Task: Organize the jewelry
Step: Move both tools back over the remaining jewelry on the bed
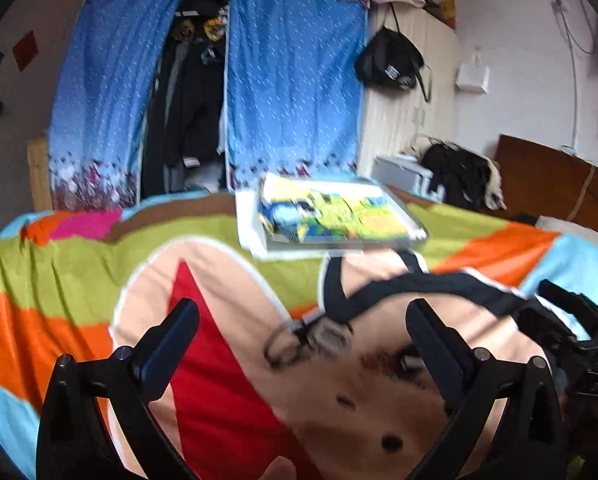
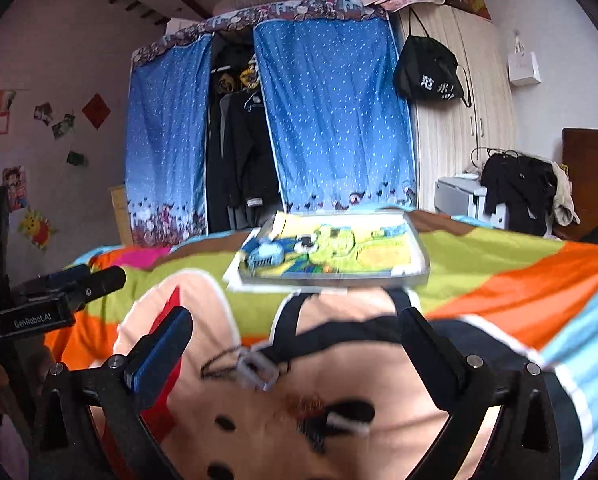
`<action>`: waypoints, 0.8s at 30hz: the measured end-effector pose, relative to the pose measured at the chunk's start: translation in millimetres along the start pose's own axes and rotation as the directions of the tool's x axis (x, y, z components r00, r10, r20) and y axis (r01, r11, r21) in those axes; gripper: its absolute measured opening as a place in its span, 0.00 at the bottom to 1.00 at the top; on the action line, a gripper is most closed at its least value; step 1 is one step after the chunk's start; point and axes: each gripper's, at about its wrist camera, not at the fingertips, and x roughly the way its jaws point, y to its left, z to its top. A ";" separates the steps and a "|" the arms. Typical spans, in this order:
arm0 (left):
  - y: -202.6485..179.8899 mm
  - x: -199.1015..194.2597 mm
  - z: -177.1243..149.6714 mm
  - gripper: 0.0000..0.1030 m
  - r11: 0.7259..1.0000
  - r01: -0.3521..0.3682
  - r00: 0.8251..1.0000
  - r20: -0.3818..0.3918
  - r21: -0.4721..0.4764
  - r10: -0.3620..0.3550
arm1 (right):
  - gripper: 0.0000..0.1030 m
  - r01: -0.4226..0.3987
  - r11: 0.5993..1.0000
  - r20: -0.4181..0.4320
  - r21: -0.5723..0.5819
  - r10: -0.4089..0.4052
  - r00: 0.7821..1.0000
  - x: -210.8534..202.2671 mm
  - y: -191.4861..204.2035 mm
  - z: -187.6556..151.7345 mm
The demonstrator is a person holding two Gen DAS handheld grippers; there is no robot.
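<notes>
A dark thin necklace with a small clear packet lies on the cartoon bedspread; it also shows in the right wrist view. A reddish-brown beaded piece lies to its right, blurred, and shows in the right wrist view next to a small white item. My left gripper is open and empty, just above the necklace. My right gripper is open and empty over the same spot. A flat tray with a cartoon print lies farther back on the bed, also in the right wrist view.
A blue curtained wardrobe stands behind the bed. A white cabinet with a black bag is at the right. Dark clothes lie on a white unit by the headboard. My left gripper shows at the left edge of the right wrist view.
</notes>
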 end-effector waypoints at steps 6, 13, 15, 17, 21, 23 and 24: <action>-4.4 -7.9 -48.8 0.98 1.000 -0.025 0.996 -0.082 0.005 0.025 | 1.00 0.018 1.000 -0.059 0.017 -0.017 0.998 -13.5 8.0 -49.8; 0.1 4.4 -82.8 0.98 0.999 -0.036 0.983 -0.180 0.029 0.041 | 1.00 0.064 0.995 -0.155 0.075 -0.052 0.986 -13.8 2.5 -92.1; 0.5 14.7 -86.6 0.98 0.999 -0.023 0.972 -0.232 0.033 0.030 | 1.00 0.071 0.994 -0.184 0.086 -0.054 0.981 -10.6 -0.7 -99.6; 1.9 25.0 -89.8 0.98 0.999 -0.006 0.959 -0.282 0.045 0.019 | 1.00 0.079 0.993 -0.220 0.092 -0.057 0.974 -5.8 -4.6 -105.7; 2.2 43.6 -92.4 0.98 0.997 0.032 0.940 -0.341 0.070 -0.006 | 1.00 0.078 0.993 -0.279 0.093 -0.049 0.959 2.4 -13.0 -113.6; 1.4 51.1 -92.9 0.98 0.995 0.058 0.937 -0.349 0.080 -0.027 | 1.00 0.075 0.994 -0.303 0.082 -0.047 0.952 6.1 -19.1 -114.8; 0.4 54.8 -92.5 0.98 0.994 0.072 0.935 -0.352 0.087 -0.037 | 1.00 0.072 0.994 -0.313 0.079 -0.044 0.949 8.0 -22.8 -114.8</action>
